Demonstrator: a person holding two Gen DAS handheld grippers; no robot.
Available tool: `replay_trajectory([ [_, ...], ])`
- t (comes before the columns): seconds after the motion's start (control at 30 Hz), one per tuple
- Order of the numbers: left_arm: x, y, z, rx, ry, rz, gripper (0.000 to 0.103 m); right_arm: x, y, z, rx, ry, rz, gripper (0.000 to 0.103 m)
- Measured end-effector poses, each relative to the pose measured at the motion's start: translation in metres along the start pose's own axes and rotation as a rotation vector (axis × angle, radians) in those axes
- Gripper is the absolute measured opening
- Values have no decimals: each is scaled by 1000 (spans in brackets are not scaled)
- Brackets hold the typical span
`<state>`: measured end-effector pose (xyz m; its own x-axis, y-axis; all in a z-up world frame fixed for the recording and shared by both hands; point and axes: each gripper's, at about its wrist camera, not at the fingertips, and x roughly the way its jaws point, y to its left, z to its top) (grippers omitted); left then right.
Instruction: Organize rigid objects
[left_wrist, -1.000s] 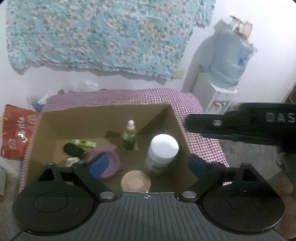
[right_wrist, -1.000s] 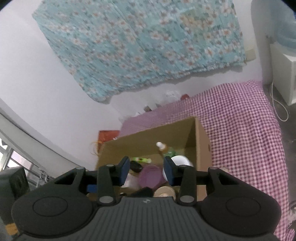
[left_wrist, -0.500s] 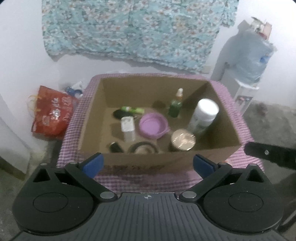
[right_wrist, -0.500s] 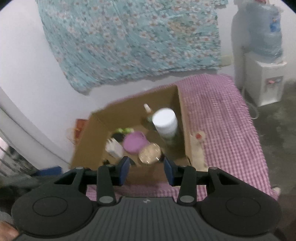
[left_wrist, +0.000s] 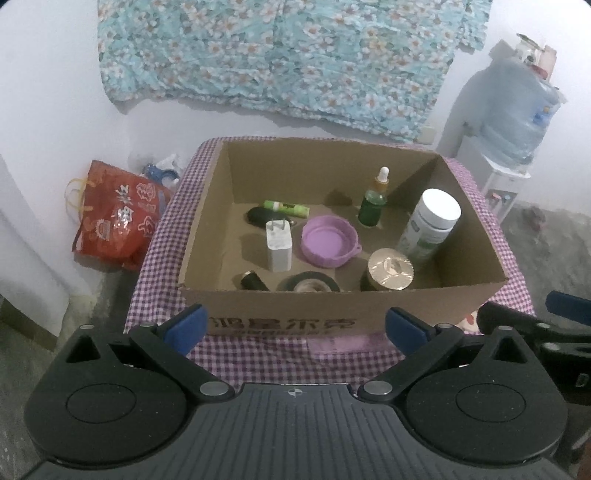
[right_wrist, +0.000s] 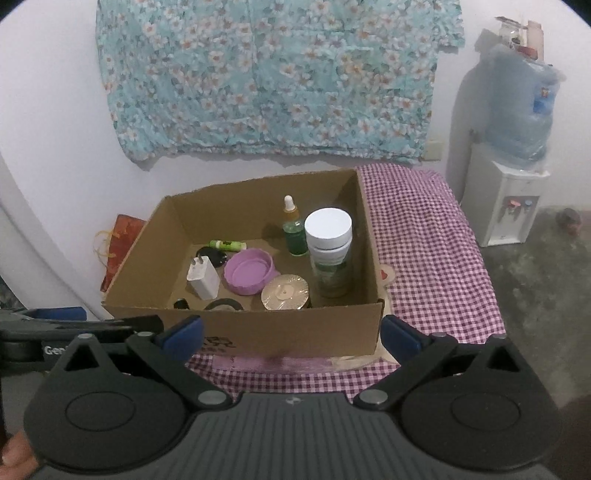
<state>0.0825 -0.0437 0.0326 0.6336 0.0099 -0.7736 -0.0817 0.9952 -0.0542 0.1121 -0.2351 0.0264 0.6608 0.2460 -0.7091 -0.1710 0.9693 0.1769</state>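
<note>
Left gripper (left_wrist: 295, 326): jaws spread wide, nothing between the blue pads, held short of the box's near wall. Right gripper (right_wrist: 290, 332): also wide and empty; its jaws have just been opening. Each gripper shows at the edge of the other's view, side by side.

Cardboard box (left_wrist: 332, 314) sits open-topped on a table under a purple checked cloth (left_wrist: 258, 358); dark printing on its near face.

Inside, nearest wall first: a small black cylinder (left_wrist: 253, 281), a dark ring of tape (left_wrist: 308, 284), a gold-lidded round tin (left_wrist: 390, 266). Behind these, a white plug adapter (left_wrist: 279, 244) standing upright, a purple lid (left_wrist: 329, 241) lying open side up, and a tall white-capped jar (left_wrist: 430, 225) leaning toward the right wall. Further back, a black oval object (left_wrist: 256, 217) touching a green tube (left_wrist: 286, 209) lying flat, and a green dropper bottle (left_wrist: 375, 203) upright.

Beyond the table: red bag (left_wrist: 118, 214) on the floor left, water dispenser (right_wrist: 506, 177) right, floral fabric (right_wrist: 273, 74) on the wall.
</note>
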Motion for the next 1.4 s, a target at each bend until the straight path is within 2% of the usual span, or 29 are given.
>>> replay_trajectory([
  [0.47, -3, 4, 2, -8, -11, 15, 103, 11, 4, 2, -10, 26, -41, 103],
  [1.4, -2, 7, 1, 21, -6, 20, 102, 15, 2, 4, 3, 41, -48, 103],
])
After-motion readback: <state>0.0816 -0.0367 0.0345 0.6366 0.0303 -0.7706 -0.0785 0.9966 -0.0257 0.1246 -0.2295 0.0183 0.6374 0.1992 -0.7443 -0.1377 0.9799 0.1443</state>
